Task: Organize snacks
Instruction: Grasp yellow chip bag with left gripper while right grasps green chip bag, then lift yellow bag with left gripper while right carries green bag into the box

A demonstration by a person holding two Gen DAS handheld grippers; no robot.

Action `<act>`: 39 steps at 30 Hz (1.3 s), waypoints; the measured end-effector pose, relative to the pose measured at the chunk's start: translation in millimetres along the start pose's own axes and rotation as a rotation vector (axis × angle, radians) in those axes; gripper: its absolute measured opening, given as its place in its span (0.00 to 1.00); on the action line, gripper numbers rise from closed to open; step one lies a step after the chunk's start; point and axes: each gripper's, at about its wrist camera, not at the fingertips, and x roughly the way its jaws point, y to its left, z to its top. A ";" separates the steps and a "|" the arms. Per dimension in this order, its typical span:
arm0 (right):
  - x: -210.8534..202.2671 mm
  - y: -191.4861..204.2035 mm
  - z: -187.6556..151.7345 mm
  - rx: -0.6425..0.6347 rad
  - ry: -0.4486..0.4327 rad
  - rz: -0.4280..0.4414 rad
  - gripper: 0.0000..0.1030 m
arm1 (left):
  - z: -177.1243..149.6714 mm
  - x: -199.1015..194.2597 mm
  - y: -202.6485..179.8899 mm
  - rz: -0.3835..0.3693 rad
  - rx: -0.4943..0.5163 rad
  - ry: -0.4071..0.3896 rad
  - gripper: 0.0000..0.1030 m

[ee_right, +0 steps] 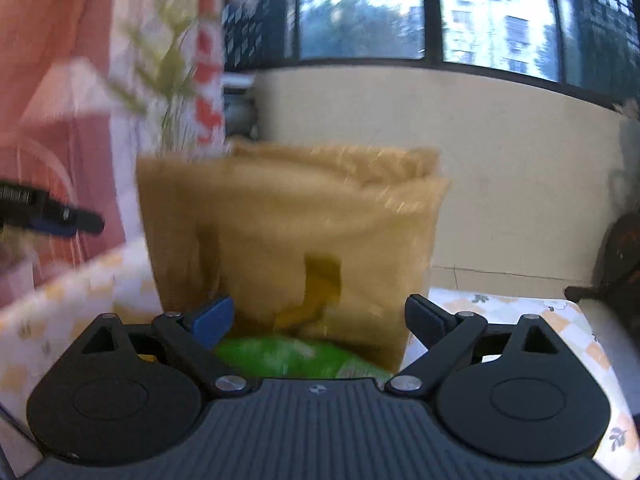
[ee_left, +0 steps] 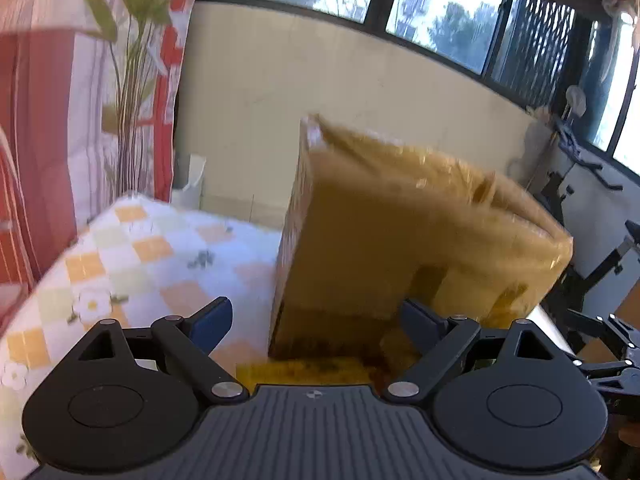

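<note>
Just under the right gripper [ee_right: 319, 316], a green snack bag [ee_right: 296, 356] lies on the checked tablecloth [ee_right: 516, 312], close to the foot of a brown cardboard box [ee_right: 288, 220]; the jaws of this gripper stand wide apart, and nothing is between them. The left gripper [ee_left: 316, 318] is also spread wide and empty, and in front of it something yellow [ee_left: 304, 372] lies on the cloth, maybe another snack packet, but the blur does not let me say for sure. A little farther, the box stands on the table, wrapped in shiny tape, and it looks tilted in the left wrist view. It has a cut-out hole in its side, and through this hole in the right wrist view I see yellow-green colour, so perhaps some snacks are already inside; I cannot confirm this. Behind the table there is a pale wall [ee_left: 360, 72], a red flowered curtain [ee_left: 80, 80] and dark-framed windows [ee_right: 360, 12]. My judgement is that the task is at an early stage: at least the green bag is outside the box, no gripper holds anything, and the packing of snacks remains to be done.
</note>
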 end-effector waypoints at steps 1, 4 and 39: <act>3.3 3.6 -3.5 -0.027 0.018 -0.002 0.92 | -3.5 2.3 0.8 0.002 -0.002 0.012 0.90; 11.5 13.9 -11.8 -0.106 0.052 -0.003 0.92 | -8.8 7.9 3.8 -0.001 -0.014 0.040 0.90; 27.4 31.5 -43.4 -0.132 0.160 -0.033 0.71 | -66.5 95.0 -2.4 0.050 -0.081 0.304 0.91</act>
